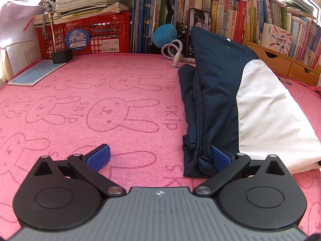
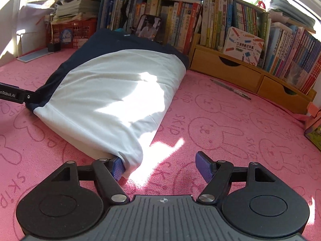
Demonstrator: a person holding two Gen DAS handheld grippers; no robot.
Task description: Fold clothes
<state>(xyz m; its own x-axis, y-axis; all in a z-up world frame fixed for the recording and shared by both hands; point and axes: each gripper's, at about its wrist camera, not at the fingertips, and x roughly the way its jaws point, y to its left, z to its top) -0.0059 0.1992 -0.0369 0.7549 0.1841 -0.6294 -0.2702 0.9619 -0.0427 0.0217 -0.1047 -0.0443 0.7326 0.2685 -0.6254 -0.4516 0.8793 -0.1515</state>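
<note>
I see one folded navy-and-white garment (image 2: 112, 92) on the pink rabbit-print towel (image 1: 100, 104). My left gripper (image 1: 158, 158) stands wide, right pad under its navy edge. Right gripper (image 2: 160, 166) stands wide, left pad touching its white corner.

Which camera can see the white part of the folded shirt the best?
The right wrist view. There the white part spreads wide across the middle, sunlit, down to the corner beside the right gripper. The left wrist view shows only a slanted white strip at the right, behind the navy folds.
</note>
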